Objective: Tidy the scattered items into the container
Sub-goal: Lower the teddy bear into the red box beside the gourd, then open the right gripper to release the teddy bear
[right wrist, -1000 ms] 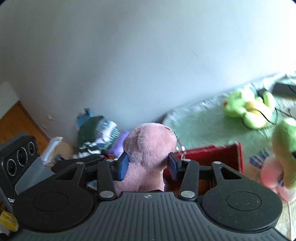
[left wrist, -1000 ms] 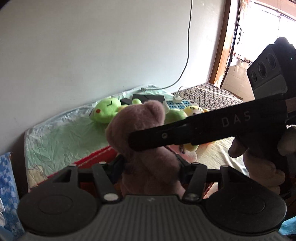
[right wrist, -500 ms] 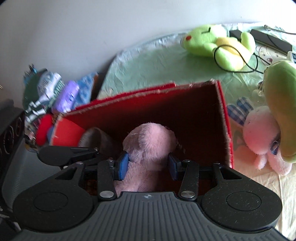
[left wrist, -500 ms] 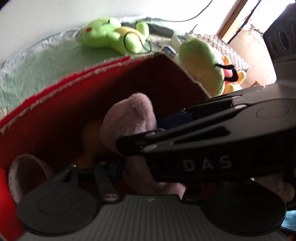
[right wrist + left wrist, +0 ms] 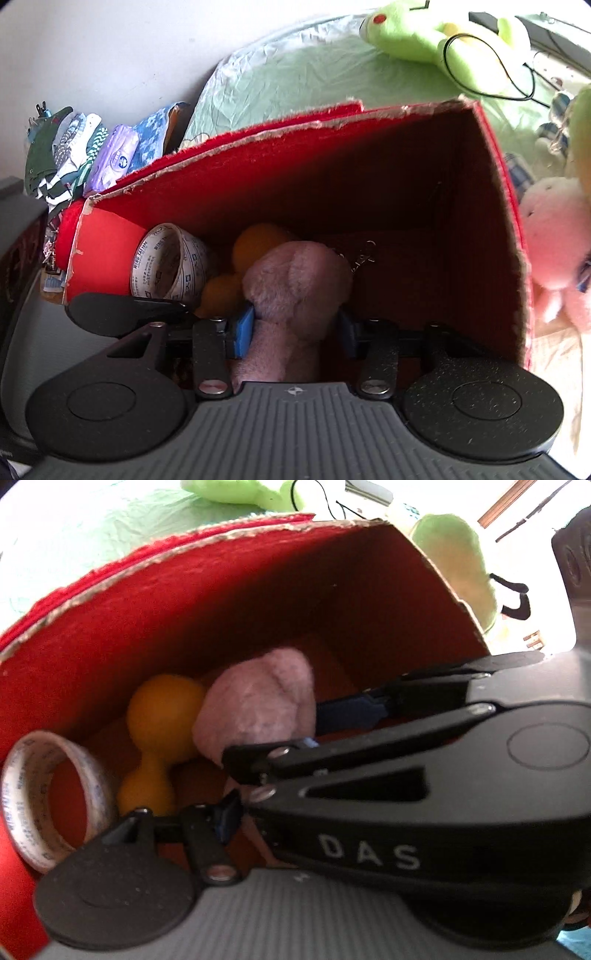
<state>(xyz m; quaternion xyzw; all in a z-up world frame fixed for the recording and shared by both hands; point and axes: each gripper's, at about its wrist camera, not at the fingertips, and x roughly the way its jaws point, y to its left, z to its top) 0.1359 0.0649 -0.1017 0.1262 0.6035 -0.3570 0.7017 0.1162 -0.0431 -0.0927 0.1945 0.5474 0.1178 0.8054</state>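
1. The pink plush bear (image 5: 295, 291) hangs inside the red box (image 5: 332, 177), pinched at its neck between the blue pads (image 5: 243, 328) of the right gripper (image 5: 295, 328), head pointing toward the box floor.
2. The left gripper (image 5: 314, 816) sits low in the same box with its jaws opening; the right gripper's black body crosses in front of it, so only one blue pad (image 5: 227, 812) shows beside the bear's lower part, and I cannot tell whether it touches the fur.
3. The bear's head lies just beside a yellow dumbbell-shaped toy (image 5: 159, 734), which lies next to a roll of printed tape (image 5: 48, 801) standing on edge against the near-left wall.
4. The right half of the box floor is bare. The box rim is ragged, with torn pale edges along the far wall.
5. Outside on the bed, a green plush frog (image 5: 439, 37) lies on crinkled green sheeting (image 5: 295, 77), well apart from the box; a pink plush (image 5: 554, 236) lies just beside the right wall.
6. The box lining looks fuzzy; the bear is short-furred and soft; the dumbbell toy smooth and rounded.
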